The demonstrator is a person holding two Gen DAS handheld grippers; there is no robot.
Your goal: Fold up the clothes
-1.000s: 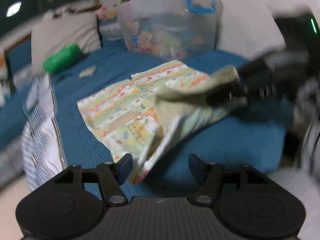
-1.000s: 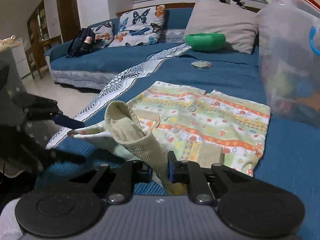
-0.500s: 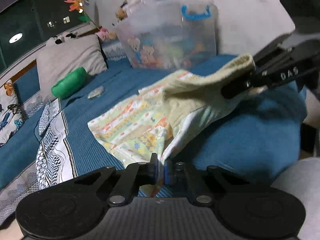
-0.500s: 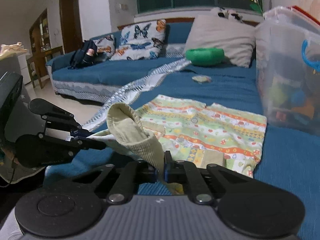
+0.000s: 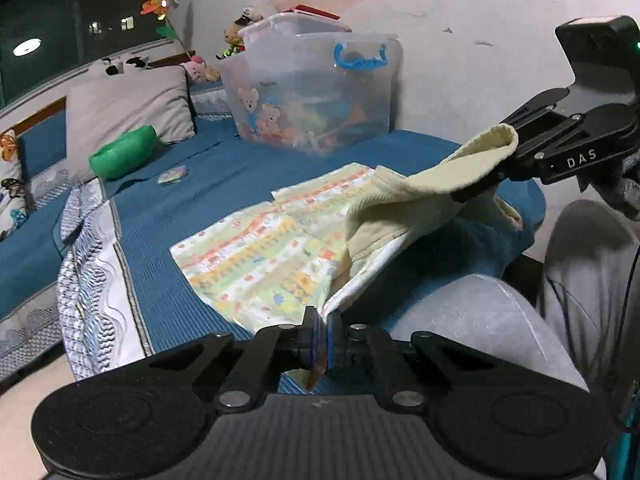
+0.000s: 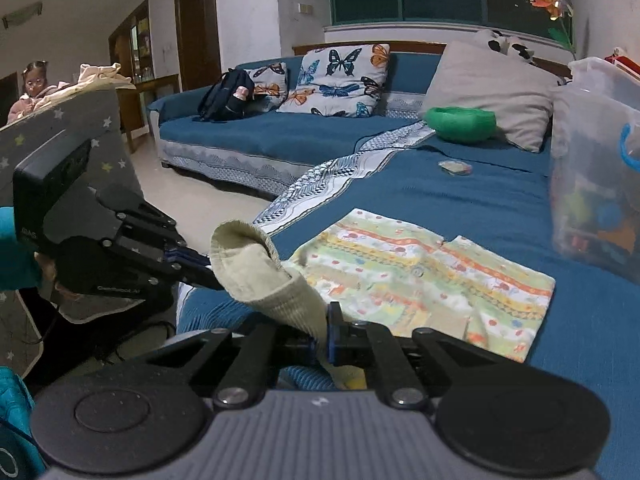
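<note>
A child's garment (image 5: 260,248) with a colourful striped print and cream ribbed trim lies on the blue sofa cover (image 5: 192,220). Its far part is spread flat and its near part is lifted. At the bottom of the left wrist view my left gripper (image 5: 320,336) is shut on the near white-lined edge. My right gripper (image 5: 500,168) is at the upper right, shut on the cream ribbed cuff (image 5: 488,148) and holding it in the air. In the right wrist view the garment (image 6: 420,276) lies ahead. There the right gripper (image 6: 322,340) pinches the cuff (image 6: 256,272), with the left gripper (image 6: 196,264) just behind it.
A clear plastic toy box (image 5: 316,92) stands behind the garment. A green cushion (image 5: 122,154), a grey pillow (image 5: 128,108) and a small packet (image 5: 172,174) lie further back. Grey trouser legs (image 5: 480,312) sit at the sofa's near edge. A backpack (image 6: 226,94) rests on the far sofa.
My left gripper was open one second ago and has shut on the garment's near edge. Both grippers have risen, lifting the near part of the garment off the sofa.
</note>
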